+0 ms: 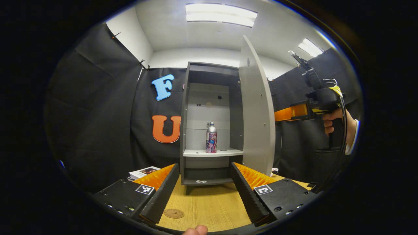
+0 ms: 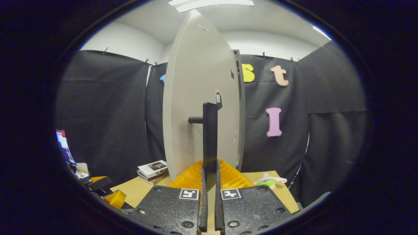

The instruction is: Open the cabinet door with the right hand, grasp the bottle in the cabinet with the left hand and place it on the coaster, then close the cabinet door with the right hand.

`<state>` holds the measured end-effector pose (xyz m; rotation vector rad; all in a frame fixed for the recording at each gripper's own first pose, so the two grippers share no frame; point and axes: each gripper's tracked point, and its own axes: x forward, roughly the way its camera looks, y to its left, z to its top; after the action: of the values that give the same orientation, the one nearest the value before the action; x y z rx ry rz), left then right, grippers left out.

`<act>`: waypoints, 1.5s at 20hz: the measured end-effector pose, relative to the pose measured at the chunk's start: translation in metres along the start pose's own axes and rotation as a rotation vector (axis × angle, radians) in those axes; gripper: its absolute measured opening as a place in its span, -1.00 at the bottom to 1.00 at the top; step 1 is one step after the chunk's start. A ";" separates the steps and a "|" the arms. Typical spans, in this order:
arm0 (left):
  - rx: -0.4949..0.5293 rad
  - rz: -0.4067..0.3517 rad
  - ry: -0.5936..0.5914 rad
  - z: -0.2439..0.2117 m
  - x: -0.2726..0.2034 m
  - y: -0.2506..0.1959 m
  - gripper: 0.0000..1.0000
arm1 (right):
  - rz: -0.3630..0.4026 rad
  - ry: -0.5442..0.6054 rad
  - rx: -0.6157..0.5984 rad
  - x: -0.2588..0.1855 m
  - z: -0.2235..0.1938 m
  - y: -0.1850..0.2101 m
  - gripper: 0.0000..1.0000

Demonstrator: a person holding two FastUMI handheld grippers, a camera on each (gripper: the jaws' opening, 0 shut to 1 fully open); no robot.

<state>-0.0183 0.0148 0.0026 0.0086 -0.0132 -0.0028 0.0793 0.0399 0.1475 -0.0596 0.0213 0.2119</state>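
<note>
Bottle [image 1: 211, 137] faces left tongs [image 1: 205, 187]; right tongs [image 2: 209, 169] clamp door handle [image 2: 209, 130].

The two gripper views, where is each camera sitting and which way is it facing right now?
Left gripper view: rides the left gripper, held low over the wooden table, facing the open cabinet and the bottle on its shelf; a fingertip shows at the bottom edge, and the right gripper with its hand off to the side.
Right gripper view: rides the right gripper, facing the door's outer face, closed on the door handle.
Shared: the cabinet door, the table, the stacked books.
</note>
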 end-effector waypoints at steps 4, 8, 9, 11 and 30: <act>0.017 0.005 0.010 -0.003 -0.001 -0.002 0.89 | -0.075 -0.010 -0.073 -0.008 0.000 -0.033 -0.84; 0.026 0.008 0.017 -0.005 -0.001 -0.004 0.90 | -0.147 -0.010 -0.100 -0.014 0.004 -0.066 -0.88; 0.029 0.008 0.017 -0.005 -0.002 -0.005 0.90 | -0.157 -0.012 -0.094 -0.014 0.005 -0.074 -0.88; 0.034 0.005 0.016 -0.004 -0.001 -0.008 0.89 | -0.175 -0.021 -0.076 -0.014 0.007 -0.090 -0.91; 0.045 0.027 0.014 -0.011 0.018 -0.008 0.89 | -0.190 -0.087 -0.068 -0.060 -0.024 -0.102 -0.92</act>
<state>-0.0001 0.0067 -0.0082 0.0538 0.0010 0.0247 0.0420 -0.0734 0.1311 -0.1195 -0.0781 0.0247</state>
